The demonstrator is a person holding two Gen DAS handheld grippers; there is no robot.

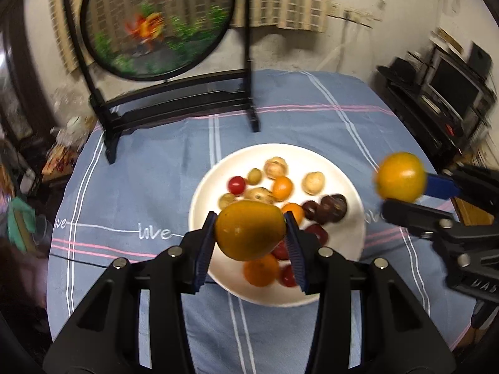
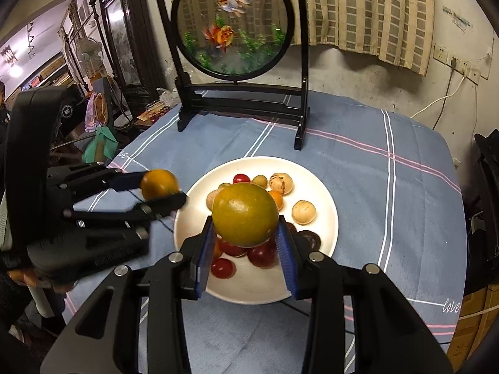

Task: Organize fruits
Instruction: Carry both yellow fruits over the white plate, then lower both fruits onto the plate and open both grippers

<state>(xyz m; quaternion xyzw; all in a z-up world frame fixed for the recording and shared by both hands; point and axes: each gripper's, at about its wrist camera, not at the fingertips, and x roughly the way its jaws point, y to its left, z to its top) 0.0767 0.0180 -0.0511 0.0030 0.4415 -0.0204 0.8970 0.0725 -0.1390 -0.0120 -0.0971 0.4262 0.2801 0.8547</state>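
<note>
A white plate (image 1: 346,184) (image 2: 324,193) on the blue striped tablecloth holds several small fruits: red, yellow, orange, tan and dark ones. My left gripper (image 1: 251,229) is shut on a yellow-orange pear-shaped fruit (image 1: 249,229), held above the plate's near side; it also shows at the left of the right wrist view (image 2: 159,184). My right gripper (image 2: 246,218) is shut on a round green-orange citrus (image 2: 244,215), held above the plate. In the left wrist view that citrus (image 1: 400,176) hangs past the plate's right rim.
A black-framed round goldfish screen (image 2: 234,25) (image 1: 156,21) stands on the table behind the plate. A dark shelf unit (image 1: 443,93) stands to the right, furniture and clutter (image 2: 93,106) to the left. The tablecloth (image 2: 389,162) surrounds the plate.
</note>
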